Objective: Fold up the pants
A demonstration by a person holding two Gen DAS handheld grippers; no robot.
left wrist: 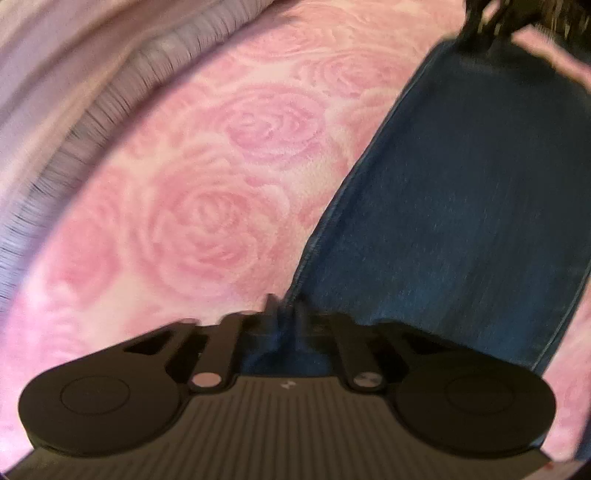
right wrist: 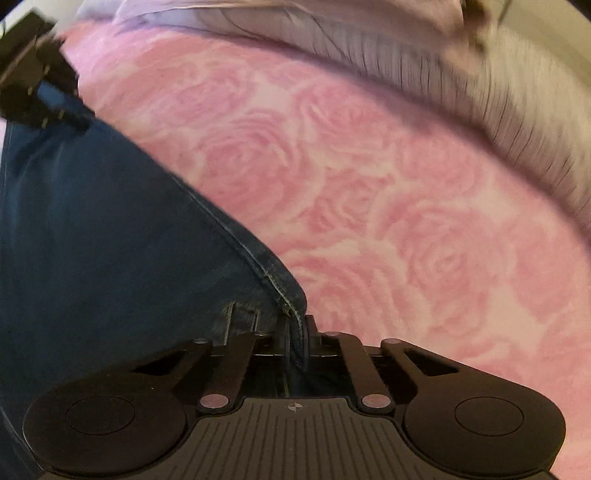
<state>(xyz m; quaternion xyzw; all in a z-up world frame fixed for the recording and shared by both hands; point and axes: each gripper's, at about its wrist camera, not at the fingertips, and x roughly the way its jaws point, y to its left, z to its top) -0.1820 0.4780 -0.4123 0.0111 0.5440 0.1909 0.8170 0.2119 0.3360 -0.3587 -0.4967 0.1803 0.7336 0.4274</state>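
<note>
Dark blue denim pants (left wrist: 461, 206) lie flat on a pink rose-patterned bedspread (left wrist: 192, 206). In the left wrist view my left gripper (left wrist: 286, 306) is shut on the pants' left edge, denim pinched between its fingers. At the top of that view the other gripper (left wrist: 480, 18) grips the far end. In the right wrist view my right gripper (right wrist: 297, 325) is shut on the stitched corner of the pants (right wrist: 92, 229), near a belt loop (right wrist: 242, 321). The left gripper (right wrist: 37, 88) shows at the upper left, holding the pants' far end.
A lilac ruffled pillow or bed edge (left wrist: 92, 81) curves along the far side of the bedspread (right wrist: 369, 184), seen as pale pleated fabric (right wrist: 480, 96) in the right wrist view. Pink bedspread stretches beside the pants on both sides.
</note>
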